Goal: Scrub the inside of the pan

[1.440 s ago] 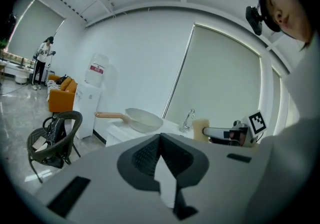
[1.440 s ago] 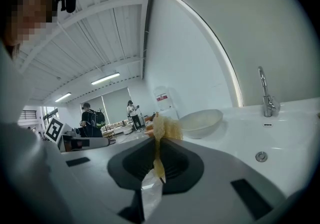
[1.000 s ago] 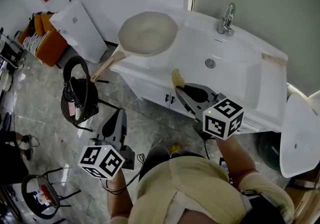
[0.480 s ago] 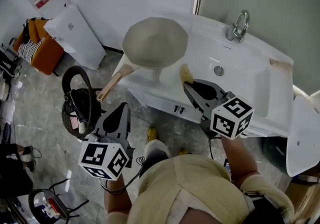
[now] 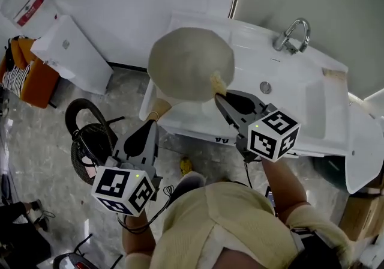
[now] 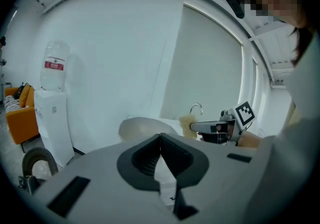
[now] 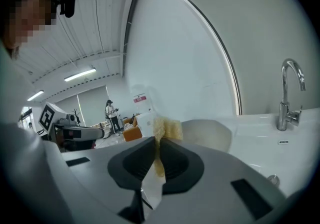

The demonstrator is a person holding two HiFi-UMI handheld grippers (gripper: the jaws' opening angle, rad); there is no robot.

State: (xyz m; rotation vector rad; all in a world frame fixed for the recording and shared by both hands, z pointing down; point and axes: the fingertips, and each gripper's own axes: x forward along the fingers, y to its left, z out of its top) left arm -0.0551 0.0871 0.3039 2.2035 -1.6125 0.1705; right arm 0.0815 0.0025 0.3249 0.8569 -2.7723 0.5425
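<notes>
Head view, steep and downward. The pan (image 5: 191,63) – pale, round, its inside facing up – is seen resting on the left end of a white washbasin (image 5: 312,111), well left of the faucet (image 5: 292,35). Its wooden handle (image 5: 158,107) is angled out over the basin's front-left edge toward the floor.

Right gripper (image 5: 219,96): held over the basin's front, just right of the pan. In the right gripper view the jaws are clenched on a yellow sponge (image 7: 167,129), which is pinched between them and sticks out past the tips. From above, the sponge (image 5: 217,81) is seen at the pan's near-right rim; whether it touches the rim cannot be settled. The pan (image 7: 207,135) is seen just beyond the sponge in that view, with the faucet (image 7: 290,93) off to the right.

Left gripper (image 5: 151,125): held lower, in front of the basin and over the floor – its tips just beside the end of the handle. In the left gripper view the jaws (image 6: 160,138) are pressed together at the tips with nothing between them. The pan (image 6: 142,127) lies ahead and apart.

On the floor to the left, a white water dispenser (image 5: 69,51) and a dark basket (image 5: 90,142) are noted.
</notes>
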